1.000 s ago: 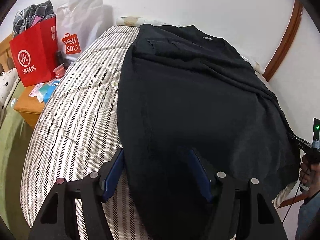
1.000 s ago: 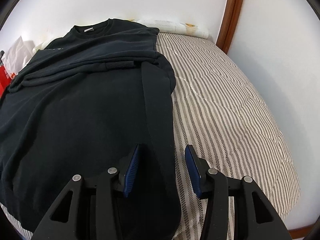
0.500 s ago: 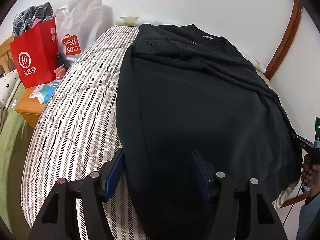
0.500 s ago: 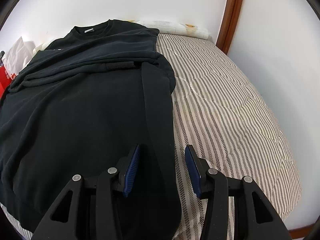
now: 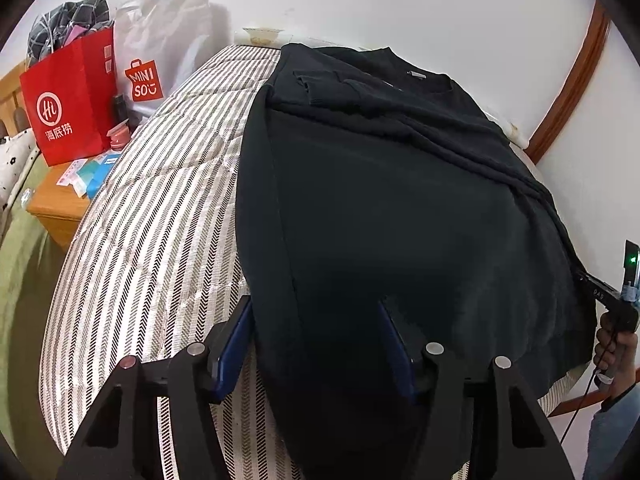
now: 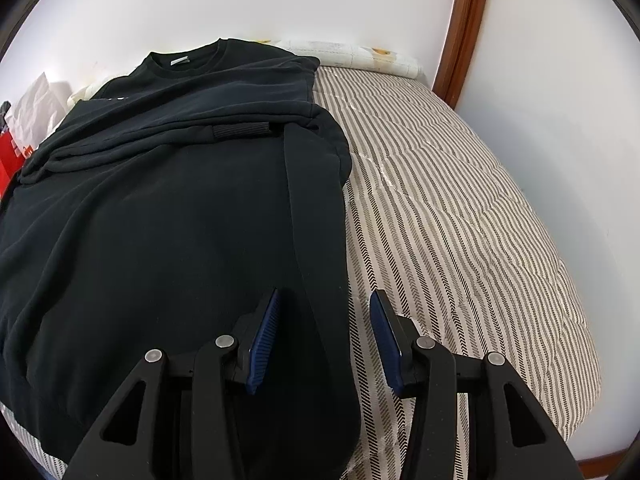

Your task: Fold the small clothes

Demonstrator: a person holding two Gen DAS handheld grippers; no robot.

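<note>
We see a black sweatshirt spread flat on a bed with a striped mattress; everything else is placed relative to the sweatshirt. Its collar, with a small grey label, lies at the far end by the white wall, and its hem hangs at the near edge of the bed. Both sleeves are folded across the chest, and one ribbed cuff rests on top, just below the collar.

Our left gripper sits at the sweatshirt's near left corner. Its blue-padded fingers are spread wide, with the garment's left edge between them; one finger is over the bare mattress, the other over the cloth. We cannot tell whether they touch the fabric.

Our right gripper sits at the sweatshirt's near right corner. Its fingers are also held wide, straddling the right edge, one over the cloth and one over the stripes.

To the left of the sweatshirt, beyond the mattress, a red paper bag and a white Miniso bag stand on a wooden nightstand with small packets. To its right, in the left wrist view, our right hand holds a handle with a green light. A brown wooden door frame runs up the wall beyond the sweatshirt's right side.
</note>
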